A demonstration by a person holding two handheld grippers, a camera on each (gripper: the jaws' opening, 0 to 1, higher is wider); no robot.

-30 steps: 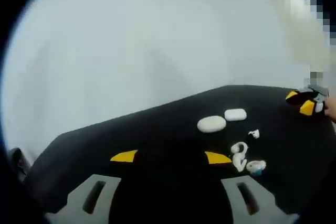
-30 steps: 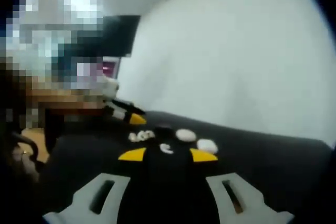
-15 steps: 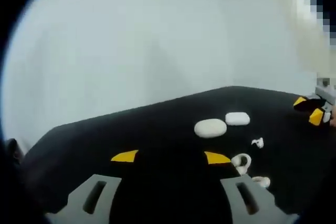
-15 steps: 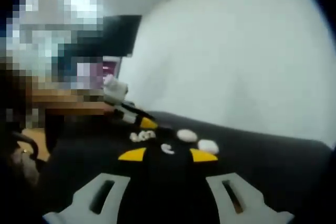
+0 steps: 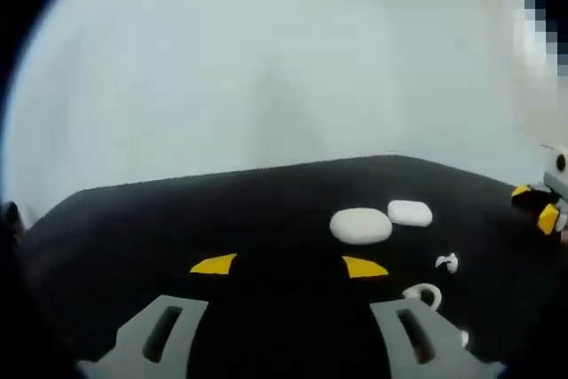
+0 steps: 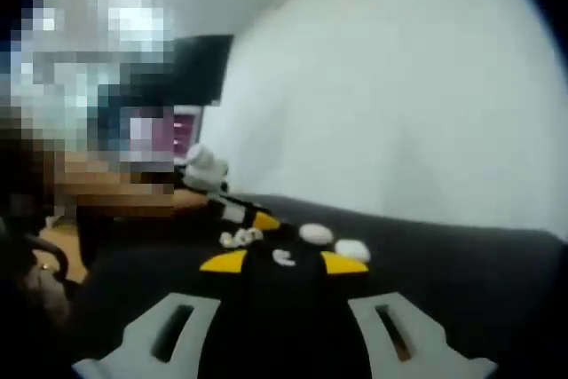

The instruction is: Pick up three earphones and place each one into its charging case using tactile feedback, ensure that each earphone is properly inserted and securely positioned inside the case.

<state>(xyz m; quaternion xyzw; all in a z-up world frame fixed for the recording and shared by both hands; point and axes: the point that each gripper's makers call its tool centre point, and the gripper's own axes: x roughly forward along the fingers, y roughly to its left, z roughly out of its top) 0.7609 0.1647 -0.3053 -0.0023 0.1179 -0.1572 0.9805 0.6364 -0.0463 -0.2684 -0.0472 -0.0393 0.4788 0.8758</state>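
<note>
While both grippers hover over the black table (image 5: 177, 219), the left gripper (image 5: 288, 265) and the right gripper (image 6: 282, 262) each have jaws spread wide, holding and touching nothing. Behind the table stands a plain pale wall (image 5: 266, 68), and a dark monitor (image 6: 200, 68) shows at the left of the right gripper view. Two closed white cases (image 5: 361, 225) (image 5: 410, 213) lie side by side just beyond the left gripper's right tip, with small white earphones (image 5: 446, 262) (image 5: 424, 293) scattered right of it; in the right gripper view the earphones (image 6: 283, 258) sit between the tips.
</note>
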